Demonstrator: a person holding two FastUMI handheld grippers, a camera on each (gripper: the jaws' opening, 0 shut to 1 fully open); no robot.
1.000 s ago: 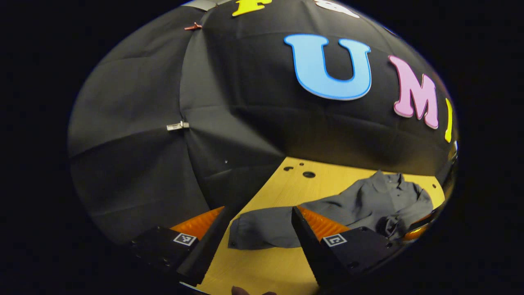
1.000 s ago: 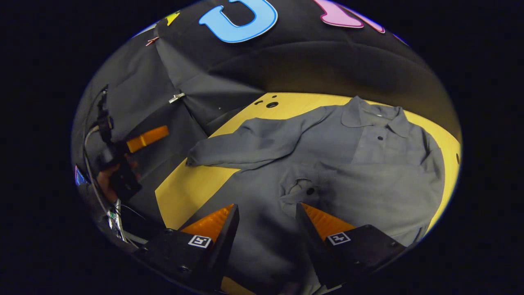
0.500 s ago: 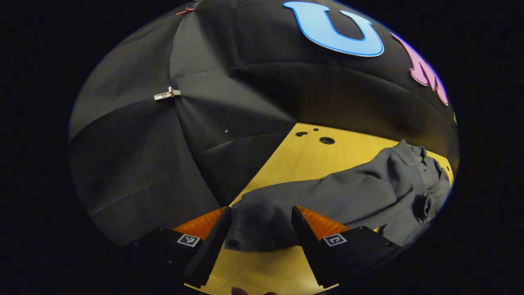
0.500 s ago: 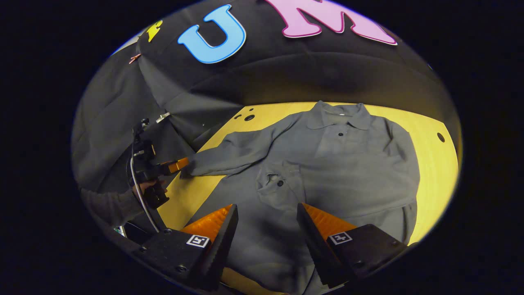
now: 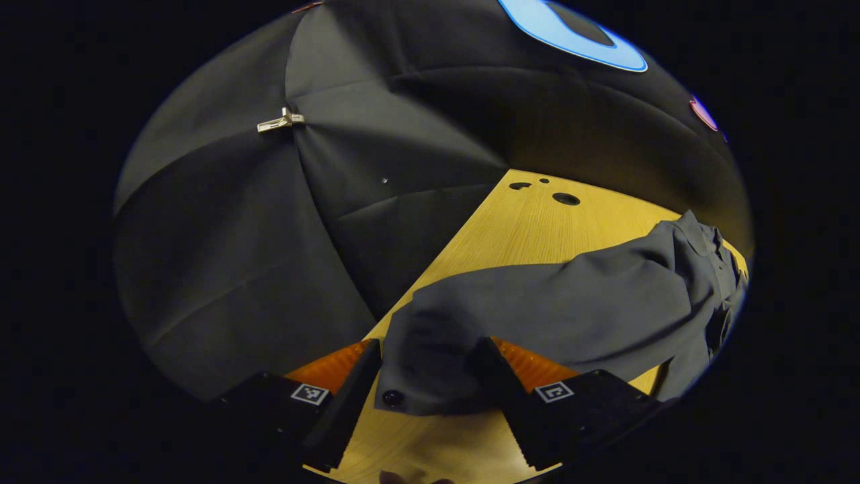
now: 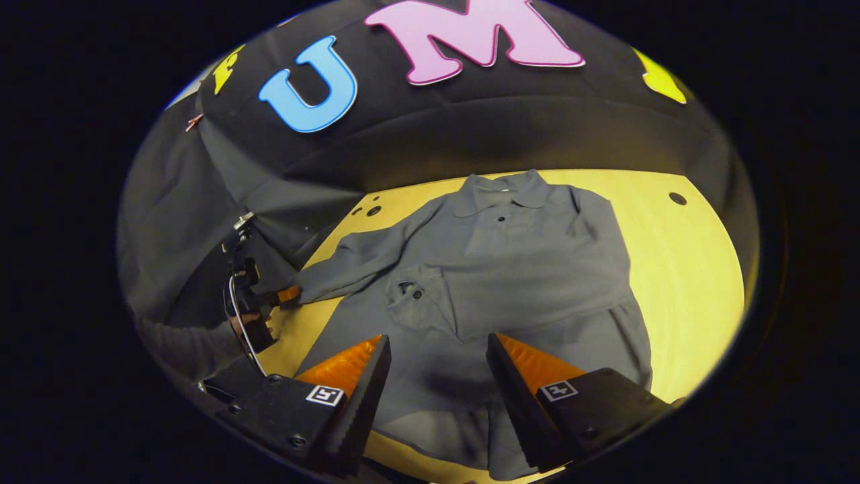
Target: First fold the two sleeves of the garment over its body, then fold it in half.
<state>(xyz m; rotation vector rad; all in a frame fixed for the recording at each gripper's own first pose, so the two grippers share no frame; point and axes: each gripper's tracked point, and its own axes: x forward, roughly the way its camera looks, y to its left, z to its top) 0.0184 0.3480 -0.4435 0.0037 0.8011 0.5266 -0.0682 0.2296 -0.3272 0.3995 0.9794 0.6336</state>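
Bare desk to the shirt's right; booth wall close behind and left

The yellow wooden desk (image 6: 678, 269) lies bare right of the grey long-sleeved collared shirt (image 6: 510, 282); the black cloth booth wall (image 5: 269, 235) hems the desk's far and left edges, close by the outstretched sleeve cuff (image 5: 430, 363).

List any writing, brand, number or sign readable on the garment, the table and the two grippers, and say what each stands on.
No readable text on any of them.
garment: plain cloth, no print, brand or number to be seen.
table: bare wood, no writing.
left gripper: two black-and-white coded squares on its body, patterns rather than words.
right gripper: two more such squares, likewise not legible as text.
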